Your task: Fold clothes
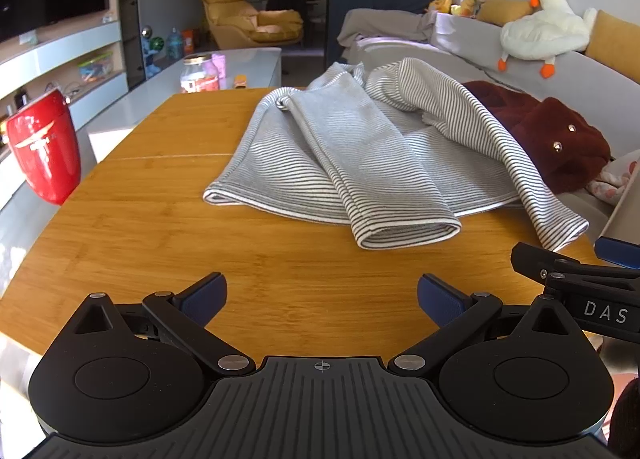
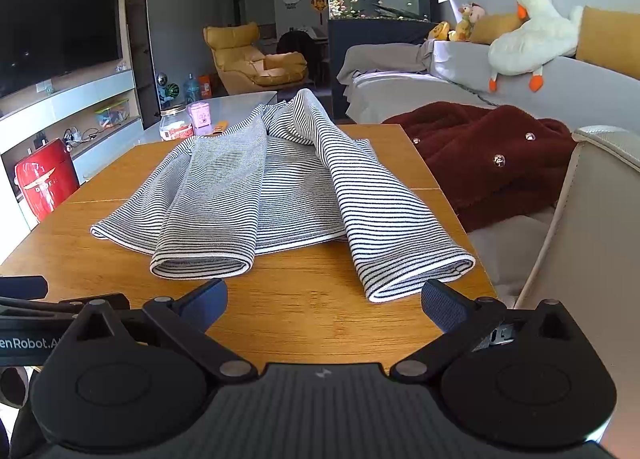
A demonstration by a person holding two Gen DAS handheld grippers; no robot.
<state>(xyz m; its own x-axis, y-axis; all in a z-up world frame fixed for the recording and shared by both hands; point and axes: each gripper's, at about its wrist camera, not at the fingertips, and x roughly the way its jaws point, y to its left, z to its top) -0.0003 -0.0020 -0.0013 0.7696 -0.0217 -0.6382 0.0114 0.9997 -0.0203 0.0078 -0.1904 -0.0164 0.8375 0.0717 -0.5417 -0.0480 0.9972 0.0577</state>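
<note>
Lying on the wooden table (image 1: 160, 227), the striped garment (image 1: 360, 163) sits just beyond both empty, spread jaws

My two matte black grippers (image 1: 322, 299) (image 2: 324, 301): blue finger pads (image 1: 204, 297), silver pivot screws, ribbed housings, white lettering.

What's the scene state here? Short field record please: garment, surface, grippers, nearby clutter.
garment: striped top, spread on the table, both sleeves folded in toward the near edge
left sleeve cuff: lying on the table
right sleeve cuff: near the table's right edge
surface: wooden table
left gripper: open, above bare table, short of the top
right gripper: open, holding nothing, close to the right cuff
clutter: dark red fleece garment on the sofa to the right; red canister left of the table
</note>
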